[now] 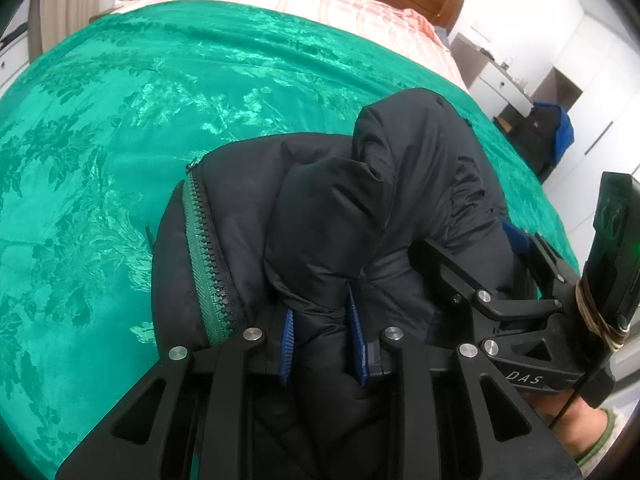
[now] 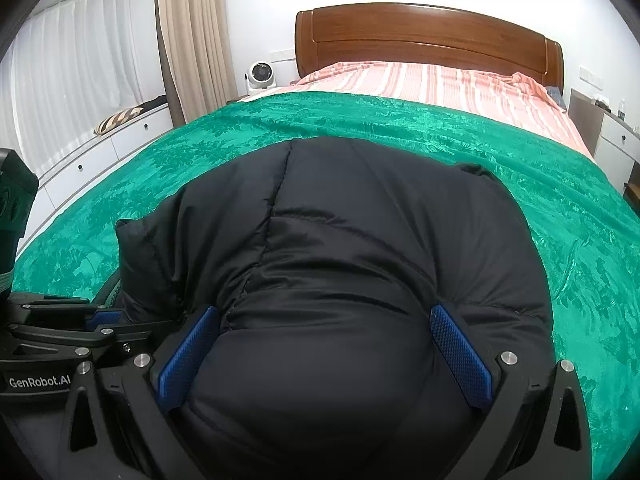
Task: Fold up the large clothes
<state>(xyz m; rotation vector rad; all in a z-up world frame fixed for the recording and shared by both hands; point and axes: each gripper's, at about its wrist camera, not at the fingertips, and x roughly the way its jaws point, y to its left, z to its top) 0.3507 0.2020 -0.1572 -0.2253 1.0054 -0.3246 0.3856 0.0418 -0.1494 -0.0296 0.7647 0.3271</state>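
The left gripper (image 1: pixel 325 340) is clamped on a pinch of the black puffer jacket (image 1: pixel 360 208), its blue pads (image 1: pixel 287 346) drawn close together with a ridge of quilted cloth squeezed between them. Just to its right, the right gripper (image 2: pixel 324 356) stands with its jaws wide, its own blue pads (image 2: pixel 460 354) pressed into either side of a thick padded roll of the same jacket (image 2: pixel 340 248), which bulges out between and ahead of them. The garment lies bunched into a compact mound directly in front of both grippers, at the near edge of the bed; its green zipper (image 1: pixel 206 256) runs along the folded edge to the left of the left gripper, and a sleeve or hood end pokes up beyond it. Judging by that shape, the jacket is already doubled over on itself at least once and is being set down or tidied; what seems left is to release it, flatten the puffed layers, and perhaps square the edges. Under and beyond the jacket spreads a green patterned bedspread (image 2: pixel 560 200), then a pink striped sheet (image 2: pixel 440 80) and a wooden headboard (image 2: pixel 428 32) farthest ahead. Far to the left are curtains (image 2: pixel 192 40), a small white fan (image 2: pixel 260 76) and low white drawers (image 2: pixel 100 152); to the right stands a bedside cabinet (image 2: pixel 616 136).
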